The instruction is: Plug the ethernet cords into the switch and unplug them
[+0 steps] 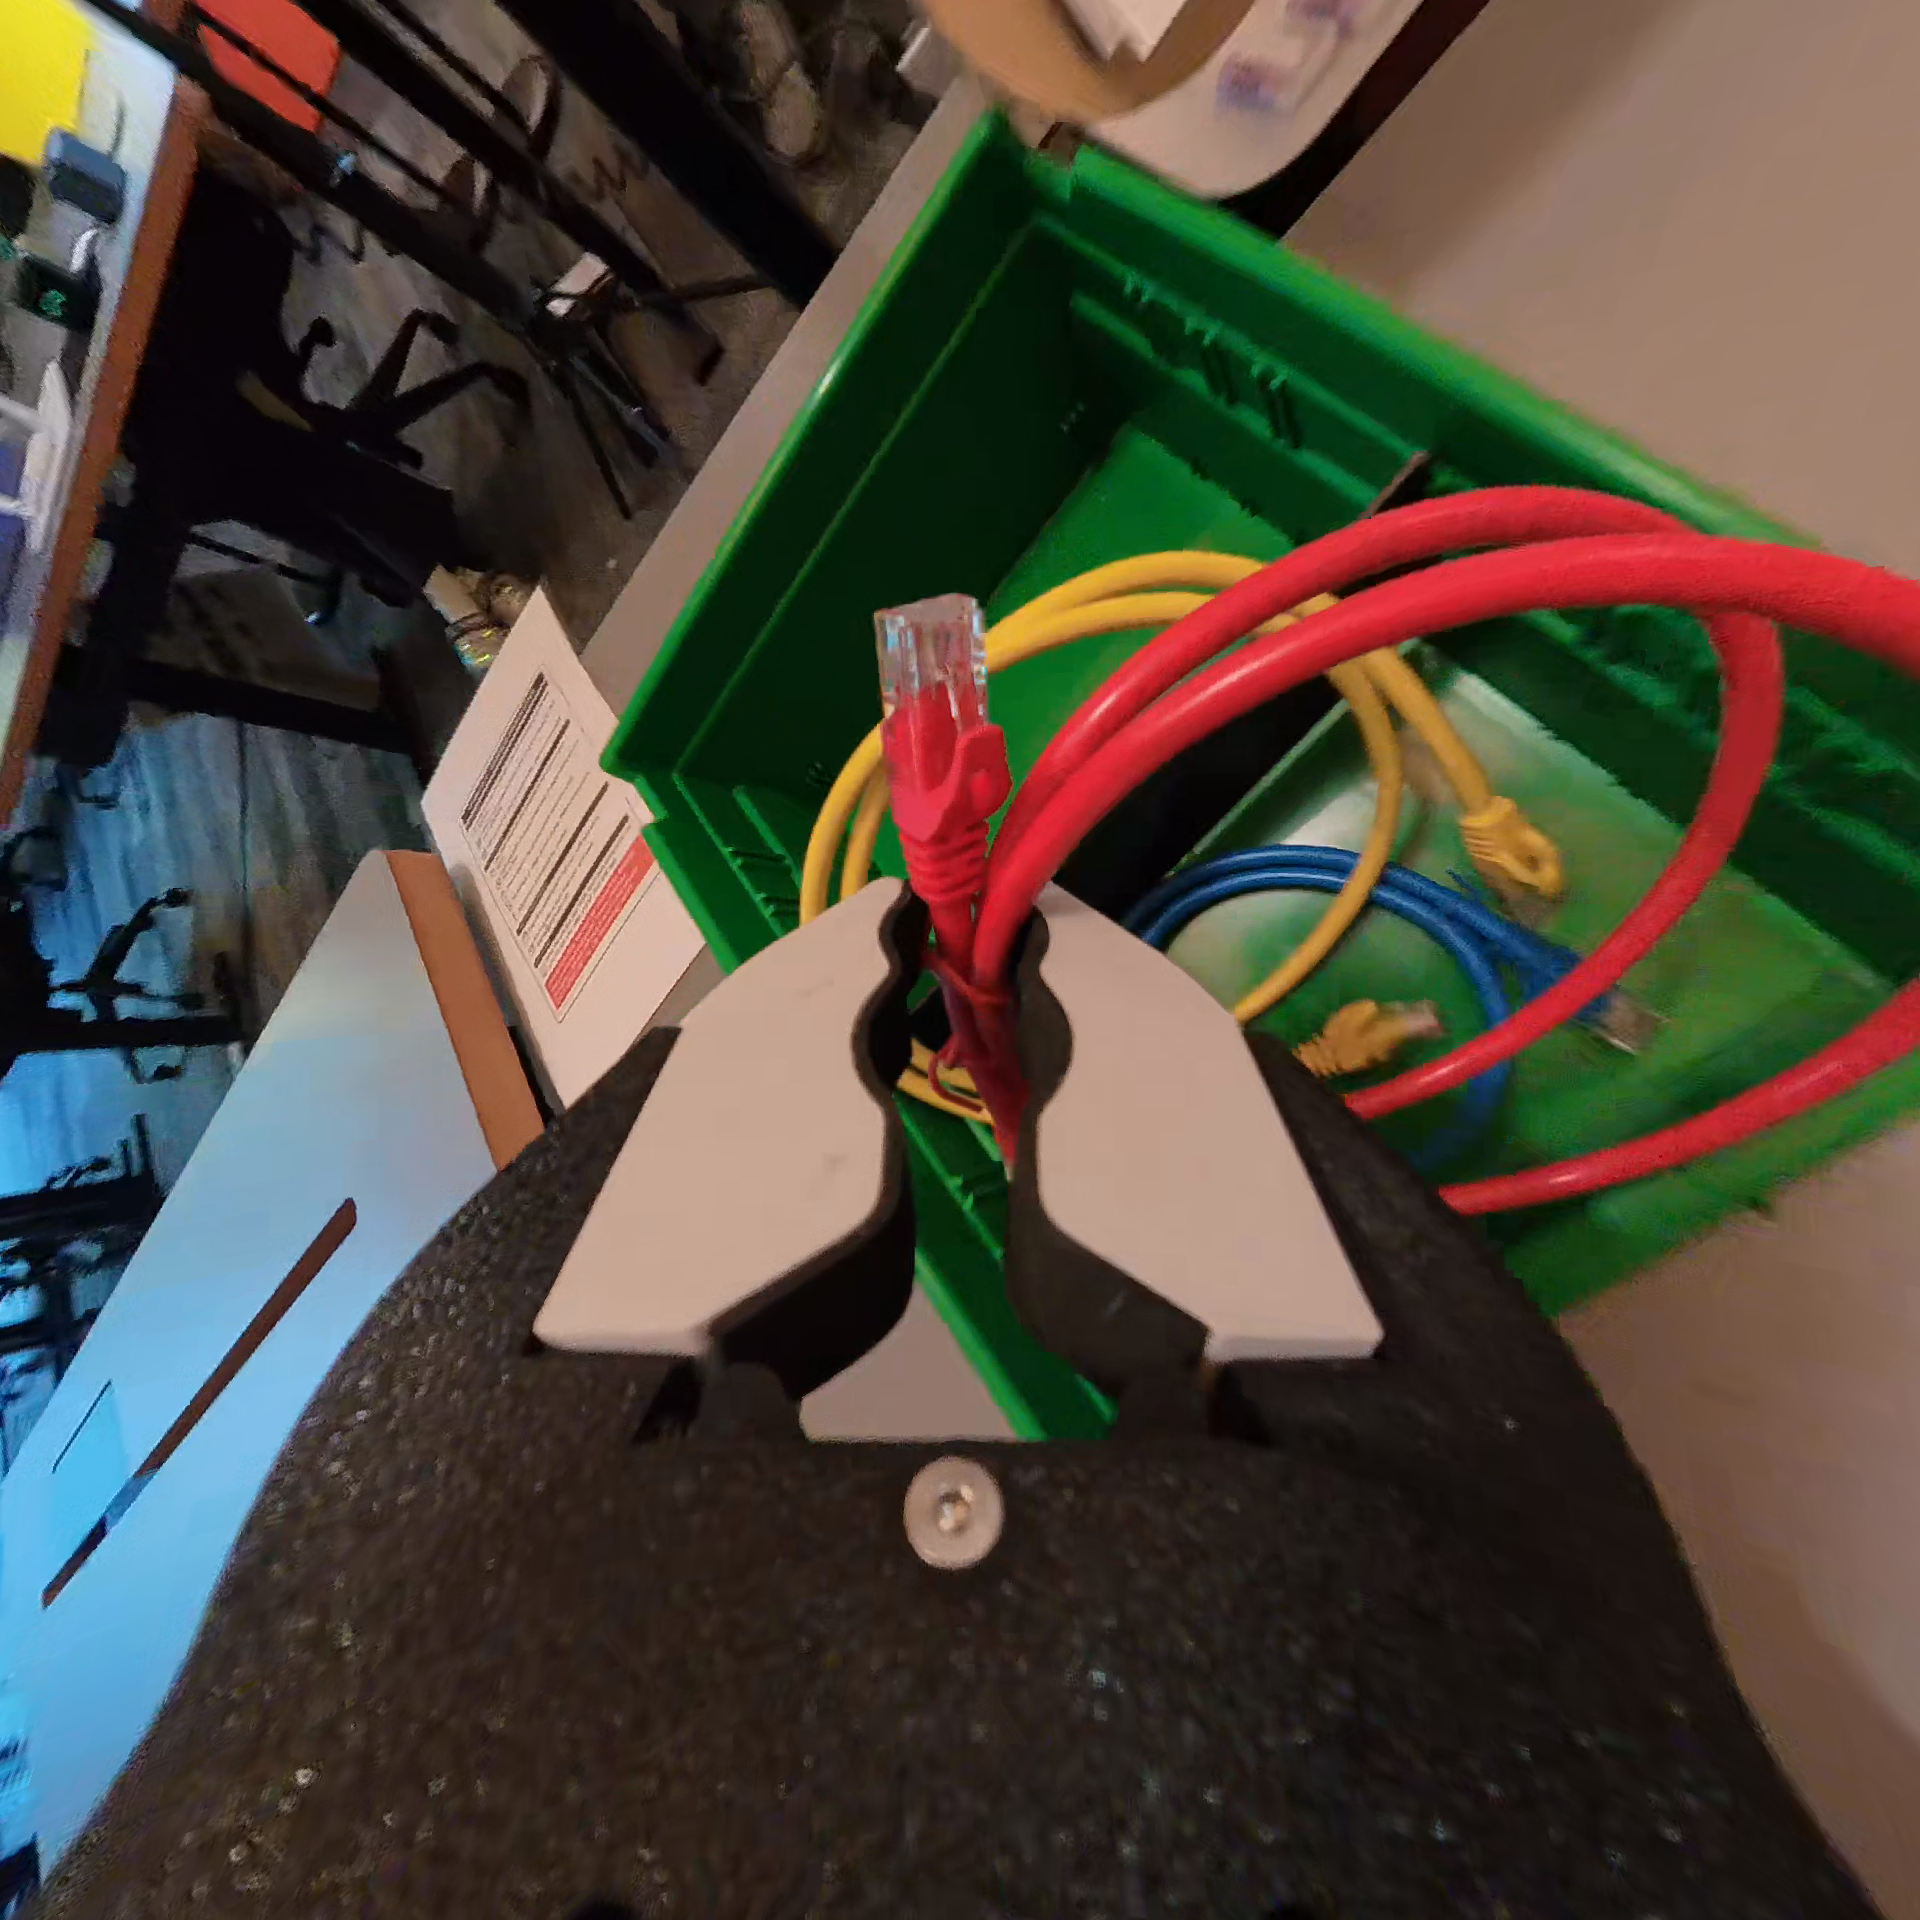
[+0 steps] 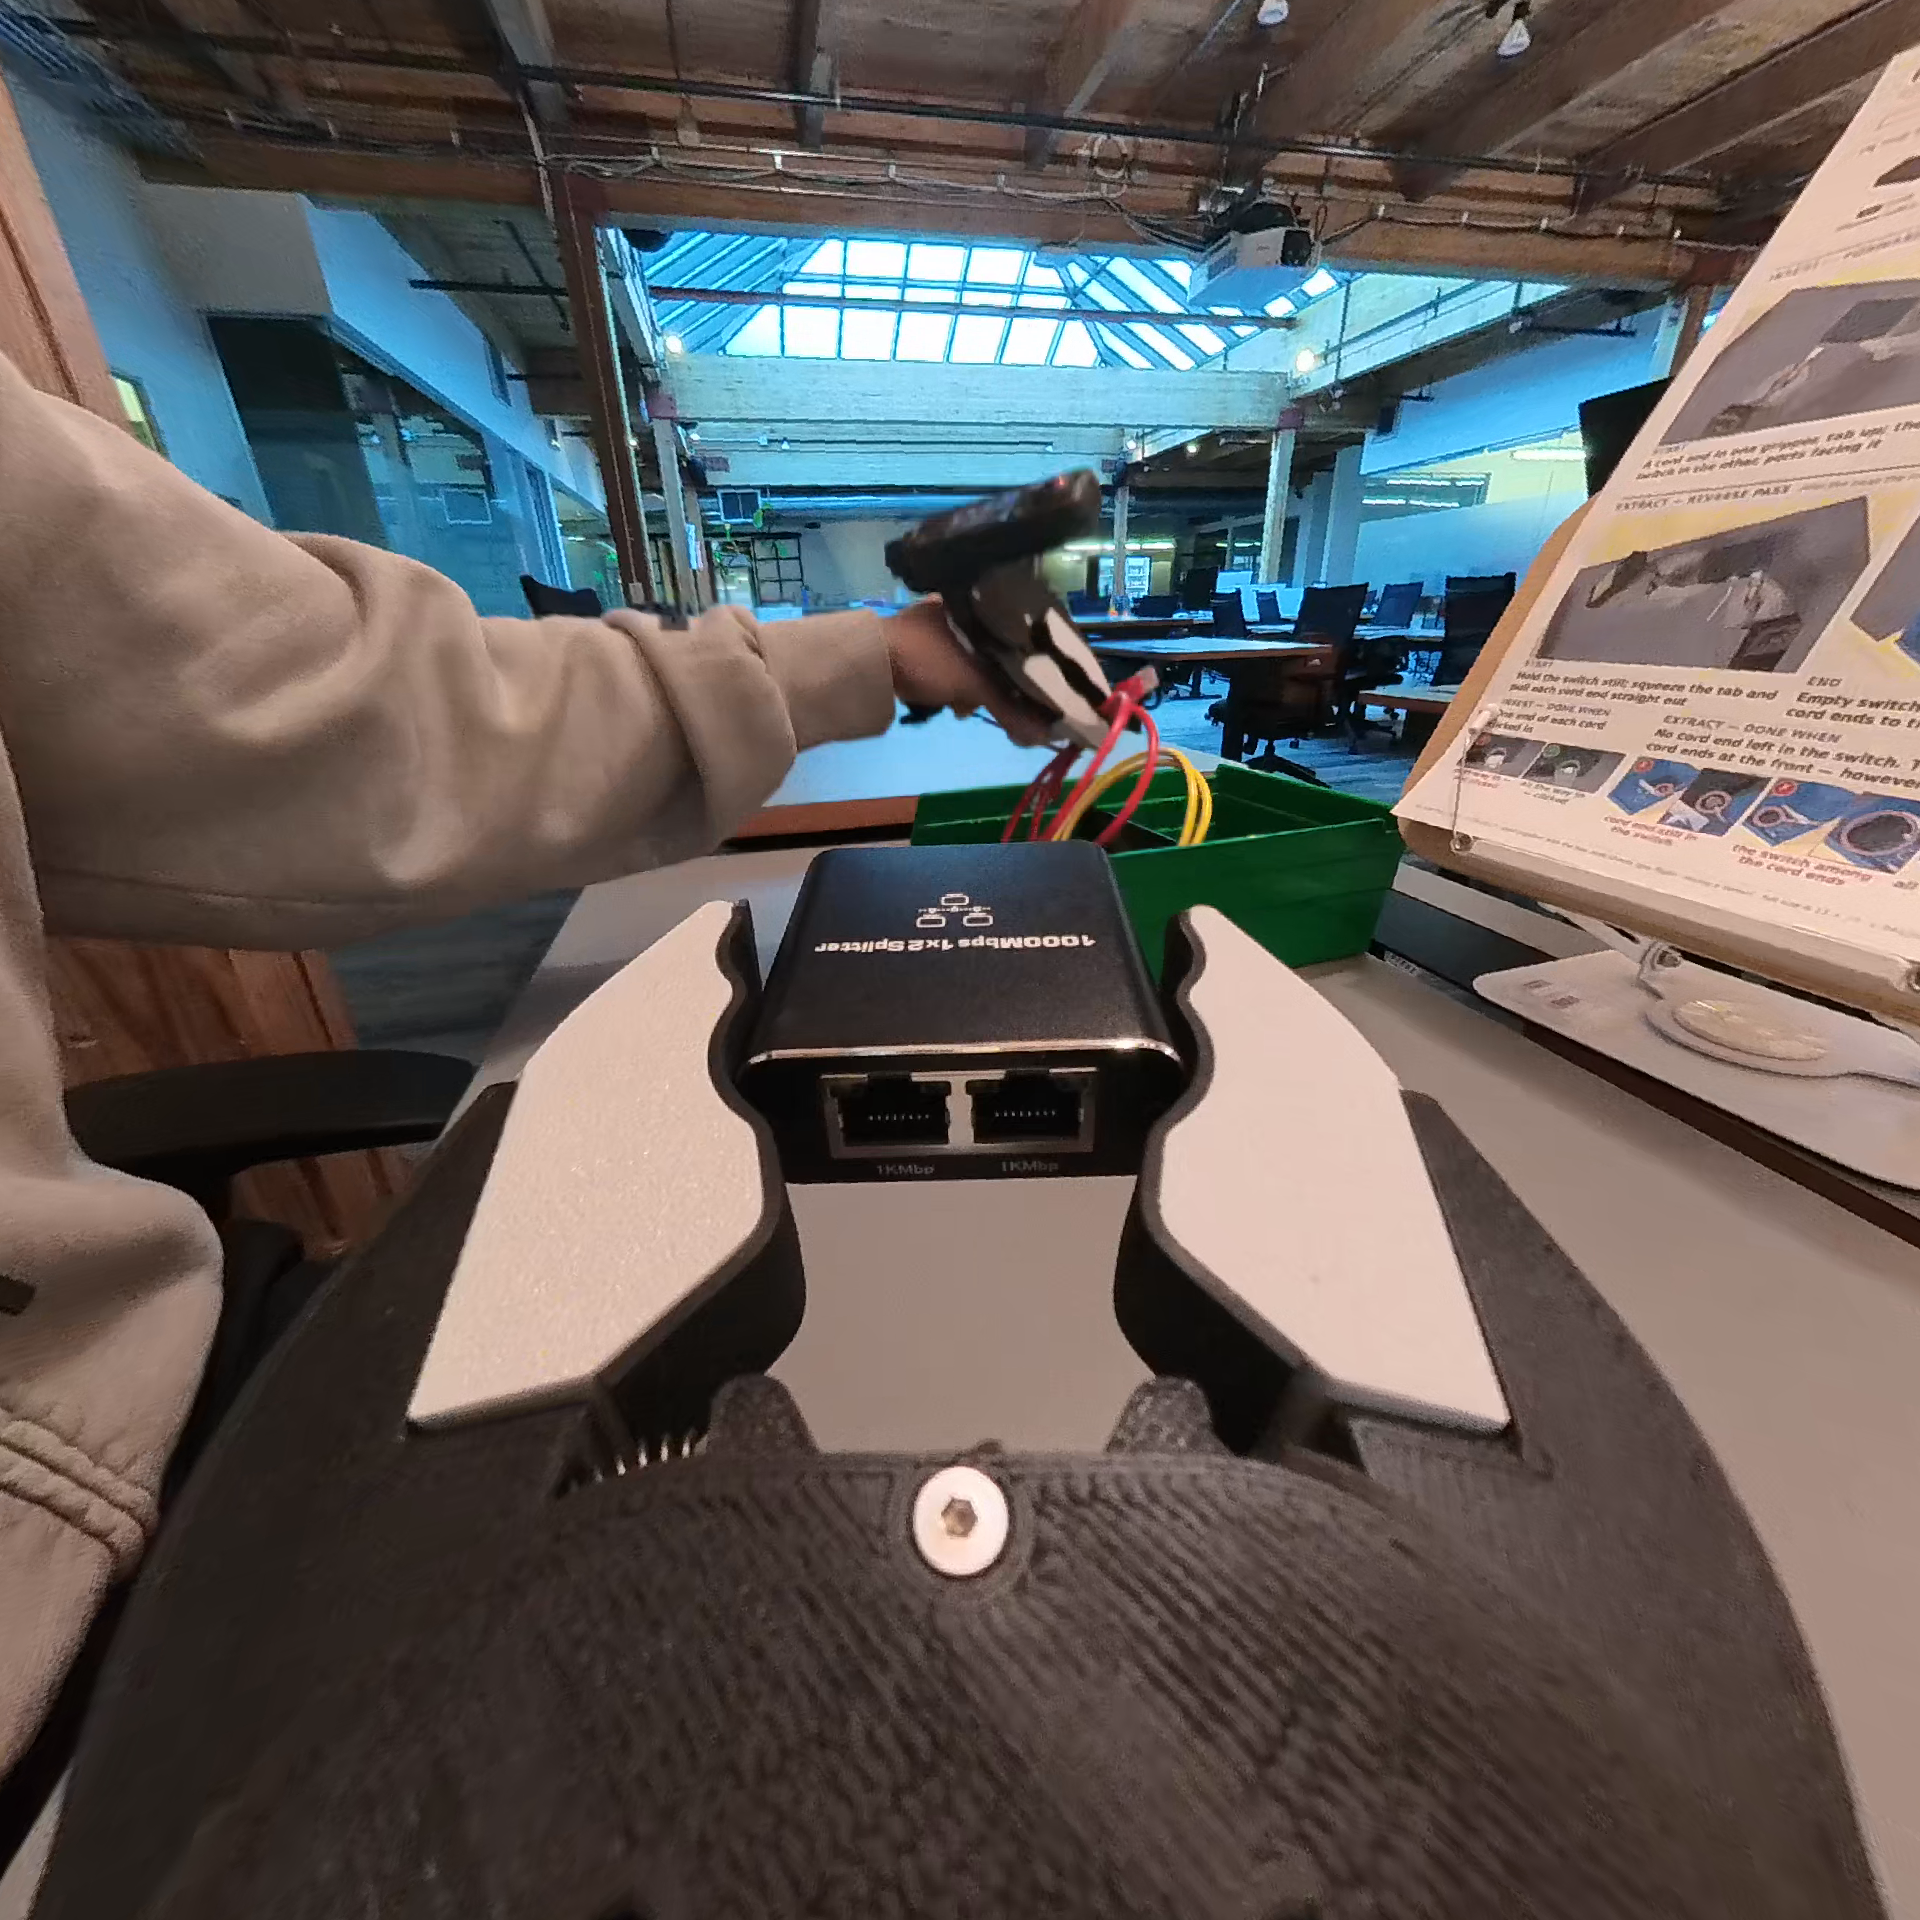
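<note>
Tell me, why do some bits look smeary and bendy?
Left wrist view: the green bin and blue cord smear at the right, while the red plug stays sharp. Right wrist view: the left gripper blurs, the black switch is crisp, and the wide lens bends edges.

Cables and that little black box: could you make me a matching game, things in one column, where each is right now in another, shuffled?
Things:
1. red cord
2. blue cord
3. switch

Places:
A. lying coiled in the green bin
B. clamped in the right gripper, both facing ports empty
C. pinched in the left gripper, plug pointing up

Pairs: 1-C, 2-A, 3-B
</note>
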`<state>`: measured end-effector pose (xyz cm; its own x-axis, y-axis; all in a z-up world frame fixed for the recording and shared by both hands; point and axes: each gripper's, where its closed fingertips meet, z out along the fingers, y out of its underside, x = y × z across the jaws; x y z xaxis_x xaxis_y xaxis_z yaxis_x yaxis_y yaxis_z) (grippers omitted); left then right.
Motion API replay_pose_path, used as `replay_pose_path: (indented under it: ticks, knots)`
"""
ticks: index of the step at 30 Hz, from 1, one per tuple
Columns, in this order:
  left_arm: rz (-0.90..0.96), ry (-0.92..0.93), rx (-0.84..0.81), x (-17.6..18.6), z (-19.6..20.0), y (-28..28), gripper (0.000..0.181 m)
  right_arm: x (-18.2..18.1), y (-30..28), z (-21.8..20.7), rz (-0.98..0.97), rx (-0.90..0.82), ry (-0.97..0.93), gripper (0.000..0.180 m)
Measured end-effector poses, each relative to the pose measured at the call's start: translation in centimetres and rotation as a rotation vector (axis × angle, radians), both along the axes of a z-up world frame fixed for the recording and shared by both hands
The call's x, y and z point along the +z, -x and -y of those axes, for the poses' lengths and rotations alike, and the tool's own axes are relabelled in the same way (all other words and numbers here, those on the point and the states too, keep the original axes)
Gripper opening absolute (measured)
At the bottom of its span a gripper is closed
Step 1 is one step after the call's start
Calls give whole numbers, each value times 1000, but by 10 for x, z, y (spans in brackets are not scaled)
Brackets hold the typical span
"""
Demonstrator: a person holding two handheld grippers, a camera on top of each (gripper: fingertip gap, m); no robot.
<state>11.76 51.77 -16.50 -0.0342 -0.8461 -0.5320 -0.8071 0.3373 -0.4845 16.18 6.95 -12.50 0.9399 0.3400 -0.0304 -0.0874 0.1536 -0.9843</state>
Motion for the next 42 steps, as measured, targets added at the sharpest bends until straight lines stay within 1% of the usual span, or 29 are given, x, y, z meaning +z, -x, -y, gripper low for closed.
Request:
replay_pose_path:
  ticks: [2,3,5,7,9,11,13,16,18,20,21,24,26,28,30,33,34,37,38,40,42]
  knots:
    - [-13,49,-65,28,20,5,15,5,1,2,5,0,-13,76]
    - [-35,115,-116,39,39,8,14,7,1,3,8,2,-16,76]
    - [-134,313,-272,48,95,15,14,11,1,6,11,0,-29,75]
    - [-266,452,-448,45,157,26,15,15,2,8,5,7,-42,76]
    - [-411,497,-608,26,213,38,15,18,4,9,3,17,-55,75]
    - [-537,492,-729,-8,260,47,15,20,6,9,9,17,-58,75]
    - [-603,482,-816,-46,303,50,15,22,8,11,16,24,-61,76]
    - [-604,462,-891,-90,352,46,15,25,8,15,32,13,-68,76]
    - [-513,436,-896,-106,376,33,15,28,6,19,32,3,-76,76]
    - [-413,392,-875,-117,388,19,16,29,5,22,34,0,-78,76]
    - [-350,362,-853,-121,391,12,20,29,4,23,36,-2,-80,76]
    - [-149,304,-775,-116,392,-3,25,31,5,26,33,7,-90,76]
    - [-63,304,-774,-112,391,-1,23,31,7,26,38,17,-89,76]
    - [-124,342,-787,-124,388,13,28,31,9,26,40,28,-92,76]
    - [-160,368,-783,-133,386,18,29,32,13,26,33,56,-101,76]
    - [-130,420,-814,-136,393,14,34,37,24,28,15,132,-141,76]
    - [-131,430,-802,-137,393,12,36,39,28,29,3,162,-155,75]
    - [-135,420,-766,-141,395,5,24,45,34,34,-37,228,-193,75]
    - [-121,396,-759,-142,394,2,17,48,37,37,-55,262,-217,75]
    - [-107,369,-755,-142,394,0,16,52,39,42,-82,294,-256,75]
    - [-87,357,-745,-142,394,-1,16,50,39,40,-78,283,-244,75]
